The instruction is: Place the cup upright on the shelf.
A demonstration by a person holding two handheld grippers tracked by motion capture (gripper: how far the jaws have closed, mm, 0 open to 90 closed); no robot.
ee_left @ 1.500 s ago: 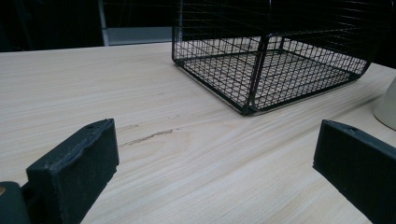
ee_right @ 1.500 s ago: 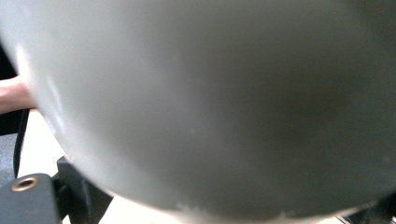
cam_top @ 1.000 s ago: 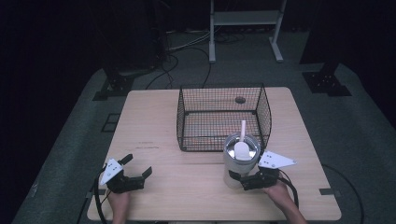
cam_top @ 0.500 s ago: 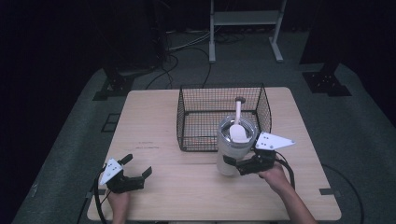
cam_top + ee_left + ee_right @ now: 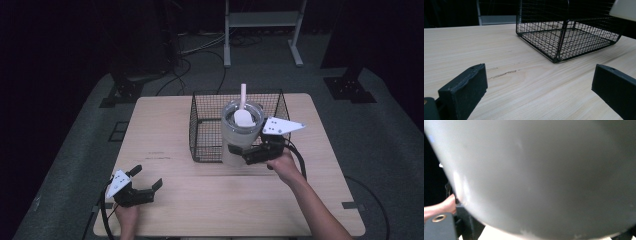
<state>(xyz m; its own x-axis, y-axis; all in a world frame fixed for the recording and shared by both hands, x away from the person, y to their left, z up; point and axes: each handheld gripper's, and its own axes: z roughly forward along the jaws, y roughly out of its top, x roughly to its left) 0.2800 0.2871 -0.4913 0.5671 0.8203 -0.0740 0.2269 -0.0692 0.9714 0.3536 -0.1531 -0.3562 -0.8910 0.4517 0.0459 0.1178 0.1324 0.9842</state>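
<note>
Two grippers are in my hands. My right gripper (image 5: 248, 154) is clamped around the lower part of a pale grey jar (image 5: 241, 135), its jaws pressed to either side of the wall, and I am holding the jar up off the table (image 5: 165, 125), upright, at the near edge of the black wire basket (image 5: 205, 130). In the high view the jar overlaps the basket's front wall, so I cannot tell whether its base is above the rim or just in front of it. A white scoop (image 5: 243, 112) stands inside the jar, with its handle rising past the rim and leaning toward the far side. In the right gripper view the jar's smooth grey side (image 5: 544, 175) sits right up against the camera.

My left gripper (image 5: 142, 187) rests low near the front left corner of the table, well apart from the basket, with its jaws spread wide and nothing between them. From the left gripper view I see bare wood between the jaws and the basket (image 5: 564, 37) farther off.
</note>
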